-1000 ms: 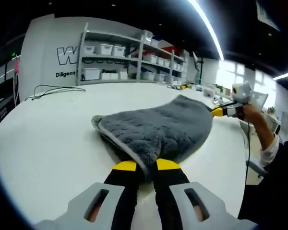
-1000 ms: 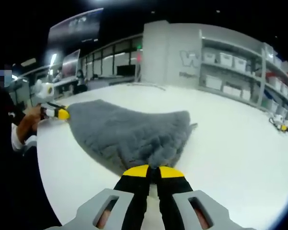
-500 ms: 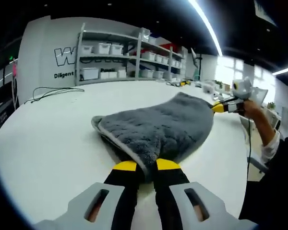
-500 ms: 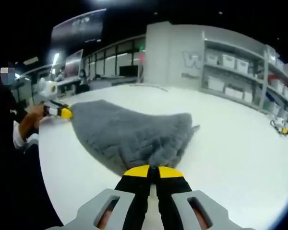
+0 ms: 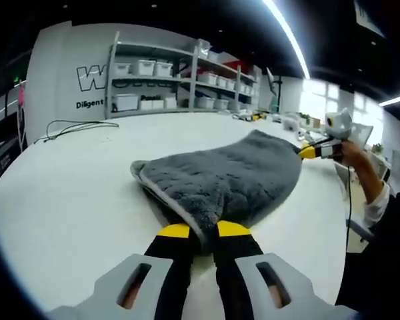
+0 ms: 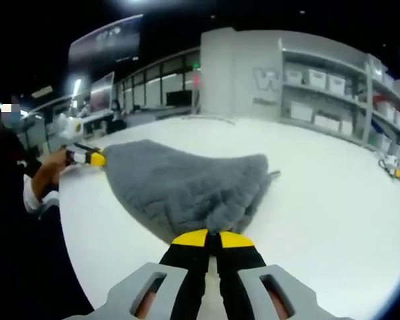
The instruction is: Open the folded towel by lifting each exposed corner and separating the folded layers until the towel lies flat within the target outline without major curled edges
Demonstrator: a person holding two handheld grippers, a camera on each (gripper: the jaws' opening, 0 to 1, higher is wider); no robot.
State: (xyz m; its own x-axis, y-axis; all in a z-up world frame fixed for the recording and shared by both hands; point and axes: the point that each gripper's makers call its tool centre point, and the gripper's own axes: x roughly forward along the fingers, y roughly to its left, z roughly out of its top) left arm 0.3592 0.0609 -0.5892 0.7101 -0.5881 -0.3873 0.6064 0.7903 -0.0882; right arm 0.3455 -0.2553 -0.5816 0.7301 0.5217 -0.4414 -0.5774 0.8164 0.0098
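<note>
Left gripper view shows the left gripper (image 5: 200, 233) clamped on a corner of the gray towel (image 5: 220, 177) on the white table (image 5: 67, 193), the right gripper (image 5: 309, 152) at 2 o'clock pinching another corner; unfolding seems underway, so pulling apart probably comes next.

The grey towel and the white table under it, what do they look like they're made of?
The grey fluffy towel looks like plush microfibre or fleece: a deep, tufted matte pile, with a smoother pale stitched hem along its folded edge. Both tongs, left and right, pinch its corners. The white table looks like smooth laminate or painted board, with a faint sheen and no grain, though the exact material is unclear.
</note>
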